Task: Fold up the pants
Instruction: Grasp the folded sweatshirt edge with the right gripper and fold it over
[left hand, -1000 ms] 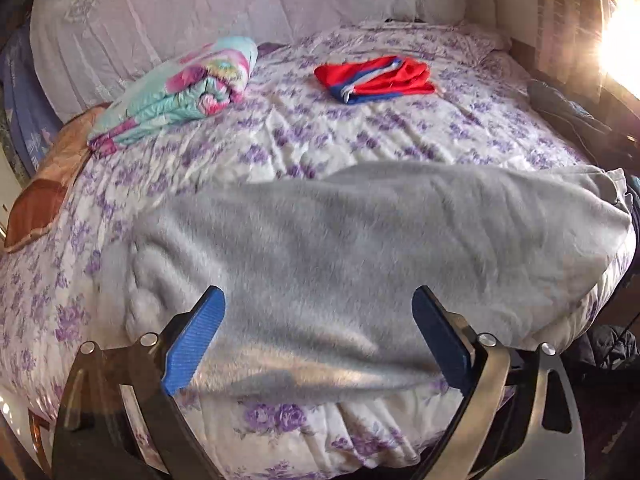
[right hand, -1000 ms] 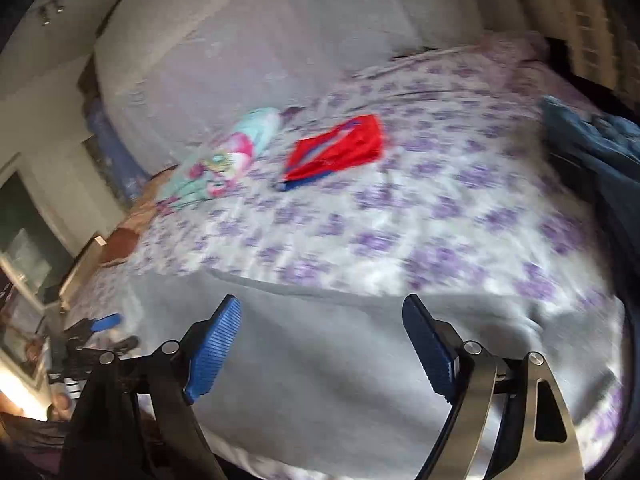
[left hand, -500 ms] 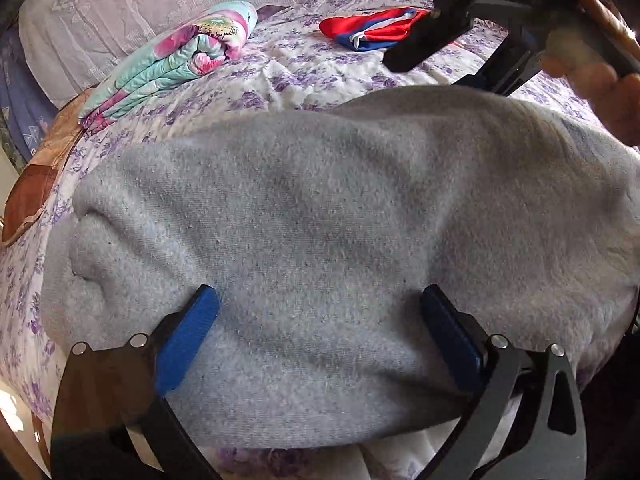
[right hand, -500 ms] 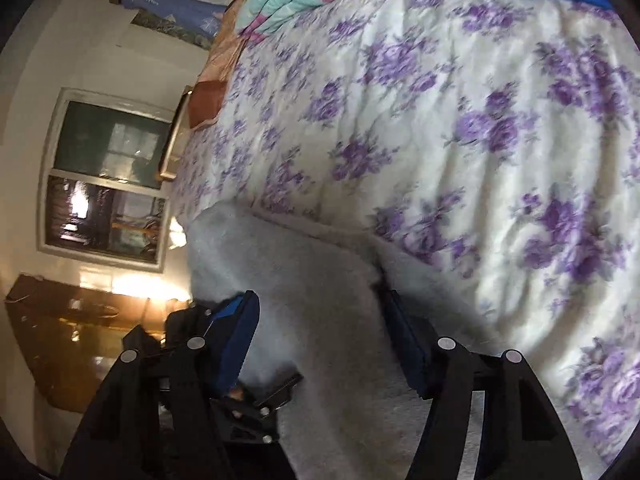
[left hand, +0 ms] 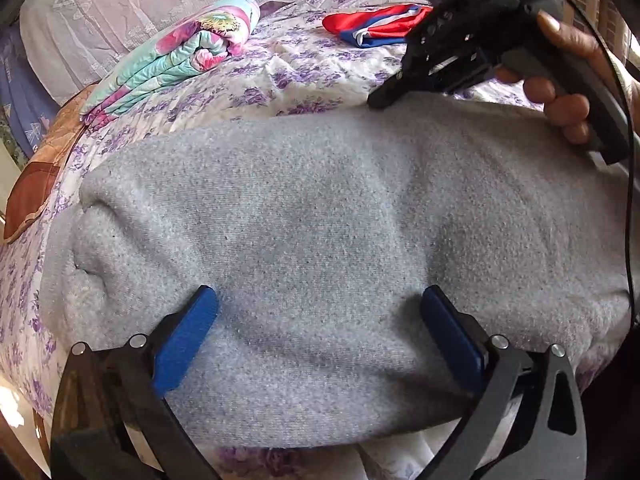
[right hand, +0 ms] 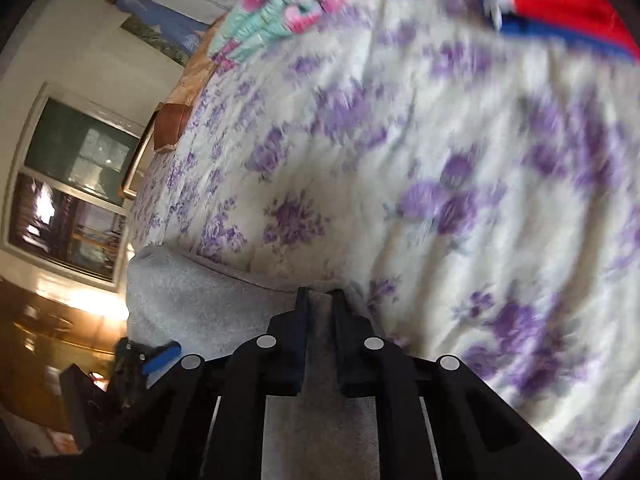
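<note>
Grey fleece pants [left hand: 320, 220] lie across the near part of a bed with a purple-flowered sheet [left hand: 304, 60]. My left gripper [left hand: 320, 320] is open, its blue pads spread wide just over the pants' near edge. My right gripper [right hand: 320, 300] is shut on the far edge of the pants [right hand: 224, 312]; it also shows in the left wrist view [left hand: 400, 92] at the upper right, held by a hand.
A folded floral quilt [left hand: 176, 56] lies at the back left of the bed. A red and blue garment [left hand: 376, 26] lies at the back. A brown pillow [left hand: 36, 184] is at the left edge. A window [right hand: 76, 184] is on the wall beyond the bed.
My right gripper has closed on the far edge of the pants. My left gripper moved in low over the pants' near edge and stays open.
</note>
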Demonstrator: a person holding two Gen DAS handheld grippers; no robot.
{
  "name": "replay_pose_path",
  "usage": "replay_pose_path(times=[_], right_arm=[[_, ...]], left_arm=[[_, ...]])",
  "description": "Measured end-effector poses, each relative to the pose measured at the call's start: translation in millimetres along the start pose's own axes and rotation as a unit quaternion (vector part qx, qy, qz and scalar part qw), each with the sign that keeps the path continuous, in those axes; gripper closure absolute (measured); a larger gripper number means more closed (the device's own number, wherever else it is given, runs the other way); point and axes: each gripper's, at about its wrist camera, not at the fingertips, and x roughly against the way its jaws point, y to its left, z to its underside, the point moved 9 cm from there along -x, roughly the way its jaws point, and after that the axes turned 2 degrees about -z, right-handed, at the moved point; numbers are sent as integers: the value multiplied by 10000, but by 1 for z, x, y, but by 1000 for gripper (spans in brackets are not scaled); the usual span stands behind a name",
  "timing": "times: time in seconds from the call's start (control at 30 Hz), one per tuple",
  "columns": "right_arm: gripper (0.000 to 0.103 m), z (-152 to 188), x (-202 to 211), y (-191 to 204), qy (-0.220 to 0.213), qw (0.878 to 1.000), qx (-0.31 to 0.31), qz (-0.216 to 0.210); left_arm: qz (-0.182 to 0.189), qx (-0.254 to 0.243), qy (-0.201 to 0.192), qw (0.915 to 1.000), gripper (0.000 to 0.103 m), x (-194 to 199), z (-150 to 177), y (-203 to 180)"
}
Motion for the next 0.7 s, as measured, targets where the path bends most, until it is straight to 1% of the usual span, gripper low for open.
replay_pose_path(times=[0.03, 0.07, 0.1, 0.13, 0.17, 0.2, 0.23, 0.27, 0.3, 0.33, 0.37, 0.4, 0.43, 0.47, 0.5, 0.53, 0.57, 0.6, 0.63, 0.67, 0.7], right_arm=[[88, -8, 15, -3, -295, 9987, 103, 399], [85, -20, 41, -10, -743, 9936, 116, 847], [85, -26, 65, -9, -1063, 9902, 67, 907], [84, -24, 79, -3, -1152, 9908, 27, 712], [83, -14, 89, 10, -1096, 9927, 30, 496], [78, -1, 92, 26, -1033, 9942, 117, 291], [75, 17, 91, 46, -931, 9952, 301, 77], [69, 37, 83, 68, -826, 9951, 541, 3], [66, 53, 76, 79, -807, 9942, 703, 104], [66, 66, 68, 82, -824, 9931, 783, 296], [66, 76, 52, 79, -819, 9923, 751, 552], [69, 81, 38, 64, -761, 9920, 597, 809], [75, 86, 23, 45, -655, 9926, 365, 958], [93, 90, 13, 29, -721, 9944, 137, 762], [98, 89, 21, 21, -1013, 9935, -76, 523], [95, 91, 29, 19, -1043, 9936, -322, 305], [85, 95, 43, 25, -1191, 9918, -392, 242], [67, 100, 63, 35, -1468, 9884, -156, 357], [55, 107, 82, 44, -1743, 9831, 108, 552], [42, 119, 109, 53, -2100, 9730, 385, 878], [41, 130, 131, 56, -2391, 9626, 538, 1152]], left_arm=[[-1, -17, 13, 10000, 4, 1, -1, 0], [-6, -24, 10, 10000, 4, 4, -1, 1], [-34, -29, 5, 10000, 4, 9, -2, 3], [-77, -29, -42, 10000, 4, 17, -4, 5], [-147, -5, -211, 9997, 4, 30, -7, 11], [-247, 47, -423, 9988, 4, 44, -12, 18], [-345, 110, -558, 9978, 4, 53, -15, 26], [-484, 221, -635, 9966, 4, 60, -18, 37], [-594, 337, -631, 9957, 4, 60, -19, 49], [-787, 495, -415, 9948, 4, 47, -14, 66], [-938, 584, -115, 9938, 4, 28, -6, 78], [-1094, 598, 154, 9921, 4, 8, 5, 88], [-825, 801, 74, 9933, 4, -3, 14, 93], [-675, 964, -18, 9931, 4, -2, 17, 97], [-671, 1021, 10, 9925, 4, 1, 17, 97], [-761, 1045, 16, 9916, 4, 6, 16, 96], [-854, 1032, -35, 9910, 4, 11, 14, 95], [-908, 1022, -104, 9906, 4, 17, 11, 94], [-857, 1047, -152, 9907, 5, 25, 6, 92], [-686, 1061, -259, 9916, 5, 35, 1, 86], [-519, 1015, -442, 9925, 5, 48, -8, 77]])
